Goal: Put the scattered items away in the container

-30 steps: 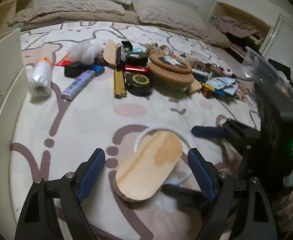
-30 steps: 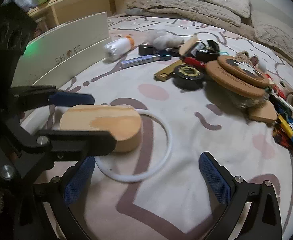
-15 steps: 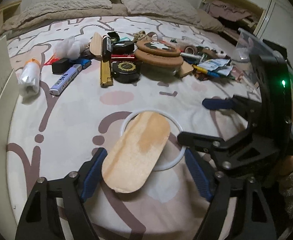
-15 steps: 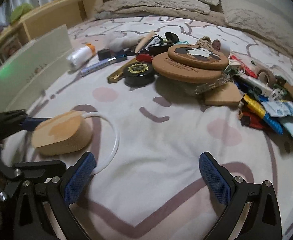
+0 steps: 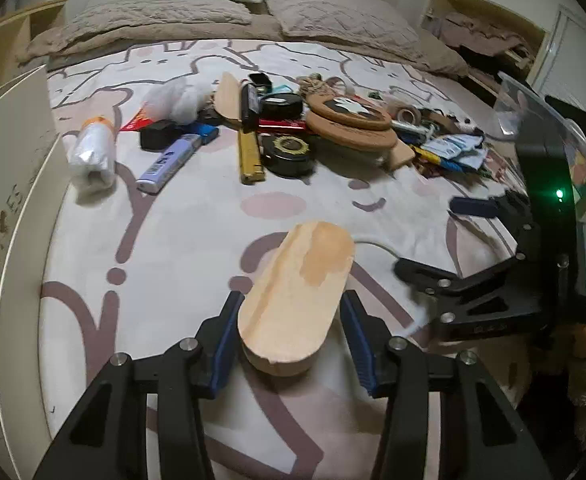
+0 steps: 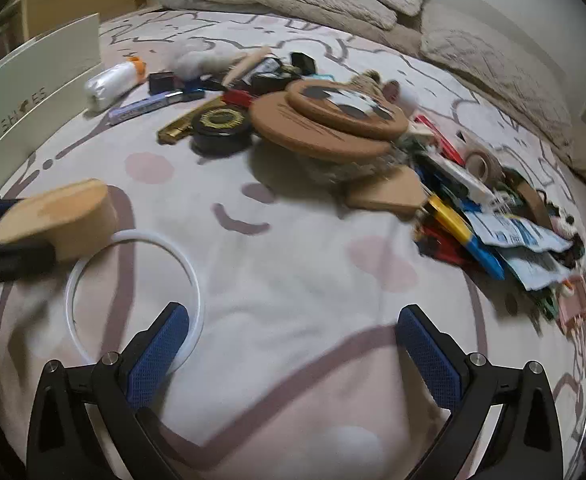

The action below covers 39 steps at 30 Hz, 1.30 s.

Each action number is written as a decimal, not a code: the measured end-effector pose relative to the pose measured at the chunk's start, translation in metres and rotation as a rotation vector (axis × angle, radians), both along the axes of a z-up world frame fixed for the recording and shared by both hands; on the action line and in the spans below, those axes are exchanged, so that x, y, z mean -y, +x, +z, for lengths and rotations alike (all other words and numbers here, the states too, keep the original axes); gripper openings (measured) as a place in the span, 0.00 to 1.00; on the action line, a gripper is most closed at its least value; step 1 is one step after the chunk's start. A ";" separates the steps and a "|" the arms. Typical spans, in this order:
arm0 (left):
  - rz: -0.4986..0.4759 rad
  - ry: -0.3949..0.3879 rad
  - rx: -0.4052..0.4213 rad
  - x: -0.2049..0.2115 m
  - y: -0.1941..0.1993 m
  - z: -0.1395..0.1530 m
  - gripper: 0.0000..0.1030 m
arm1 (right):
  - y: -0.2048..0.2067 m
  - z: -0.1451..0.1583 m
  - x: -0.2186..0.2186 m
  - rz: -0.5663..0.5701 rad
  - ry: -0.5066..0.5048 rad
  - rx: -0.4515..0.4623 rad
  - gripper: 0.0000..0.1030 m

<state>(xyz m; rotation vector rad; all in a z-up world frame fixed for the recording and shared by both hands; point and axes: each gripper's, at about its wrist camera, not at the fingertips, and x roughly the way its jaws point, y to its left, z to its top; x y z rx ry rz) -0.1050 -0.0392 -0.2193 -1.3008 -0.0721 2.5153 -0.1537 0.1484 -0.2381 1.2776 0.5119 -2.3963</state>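
Note:
An oval wooden block lies on the patterned bedspread, its far end over a white ring. My left gripper has its jaws closing on the block, and both blue pads touch its long sides. The same block shows at the left edge of the right wrist view. My right gripper stands open over bare bedspread with nothing between its fingers; its left finger overlaps the ring's near rim. The right gripper shows to the right of the block.
A white shoe box stands along the left edge. A heap of small items with round cork mats, a black tin, a marker and a wrapped bottle lies further back. A clear plastic tub is at the right.
The left jaws have narrowed from wide apart until the pads meet the wooden block. The right gripper has swung right, away from the block, and the ring now sits by its left finger.

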 end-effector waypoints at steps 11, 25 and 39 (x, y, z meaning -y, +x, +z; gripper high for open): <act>-0.002 0.006 0.006 0.003 0.001 0.000 0.47 | 0.003 0.005 -0.041 -0.045 0.064 -0.002 1.00; -0.068 -0.153 -0.028 -0.018 0.014 0.003 0.74 | 0.007 0.019 -0.063 0.014 -0.204 0.054 1.00; 0.047 -0.248 0.046 0.003 0.009 -0.007 0.89 | 0.036 0.004 -0.015 0.235 -0.100 0.051 1.00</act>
